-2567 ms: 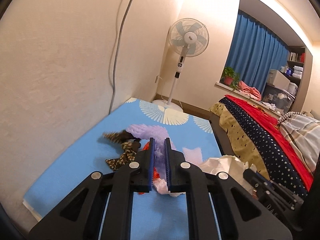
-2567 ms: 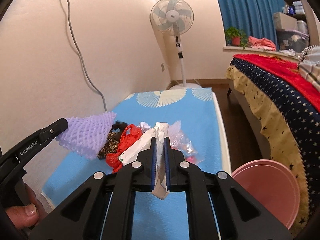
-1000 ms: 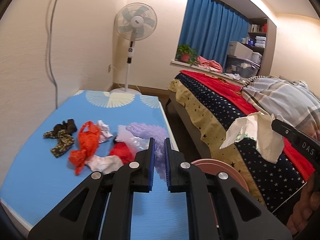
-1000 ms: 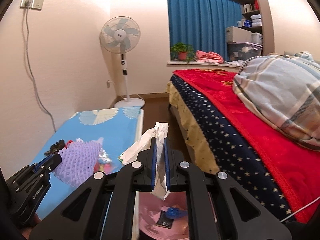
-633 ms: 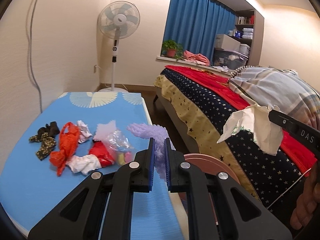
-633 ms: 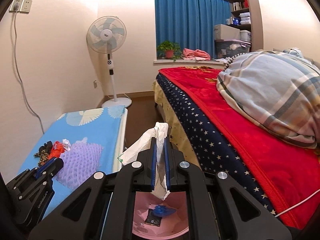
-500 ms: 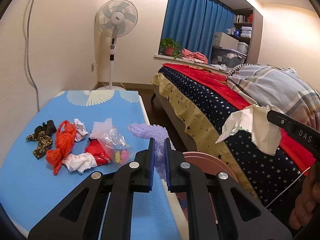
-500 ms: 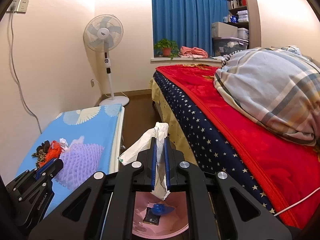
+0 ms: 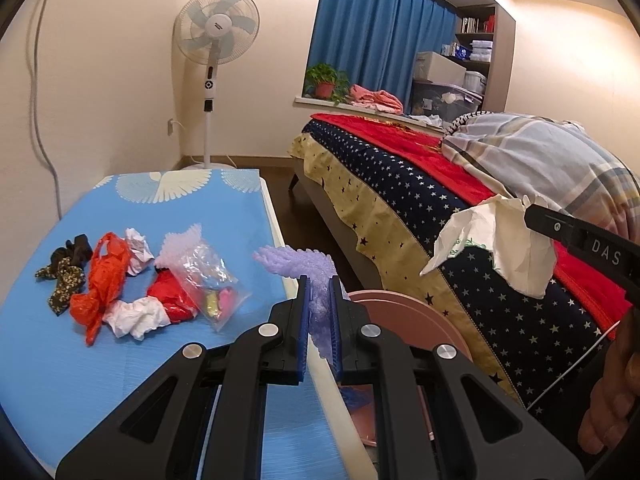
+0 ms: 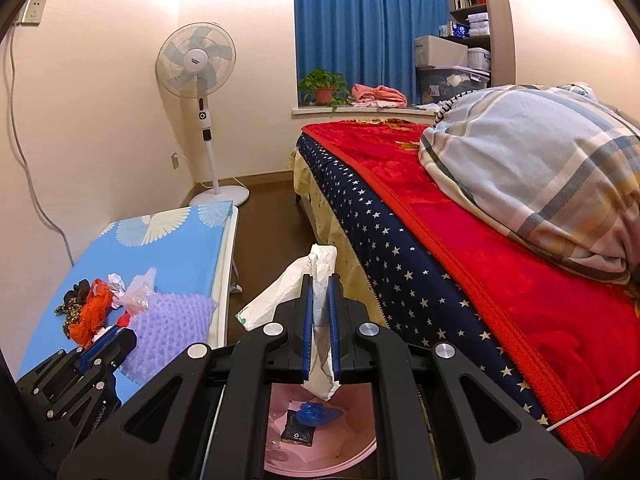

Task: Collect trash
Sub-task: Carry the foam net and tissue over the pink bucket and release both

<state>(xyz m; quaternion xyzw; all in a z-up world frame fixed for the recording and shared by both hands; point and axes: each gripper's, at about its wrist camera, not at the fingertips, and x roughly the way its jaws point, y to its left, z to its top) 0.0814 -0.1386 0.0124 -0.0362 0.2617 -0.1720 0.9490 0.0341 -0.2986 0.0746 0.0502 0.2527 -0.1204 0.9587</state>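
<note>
My left gripper is shut on a purple foam net, held at the blue table's right edge beside the pink bin. The net also shows in the right wrist view. My right gripper is shut on a crumpled white paper bag, held over the pink bin, which holds a blue wrapper and a dark packet. The bag also shows in the left wrist view. Several pieces of trash lie on the blue table: an orange bag, white tissues, a clear packet.
A bed with a starred navy and red cover stands to the right, with a striped duvet. A standing fan is at the far wall. A dark patterned cloth lies at the table's left.
Both grippers have swung right from over the table toward the pink bin, carrying the net and the paper bag. The right gripper now hangs over the bin.
</note>
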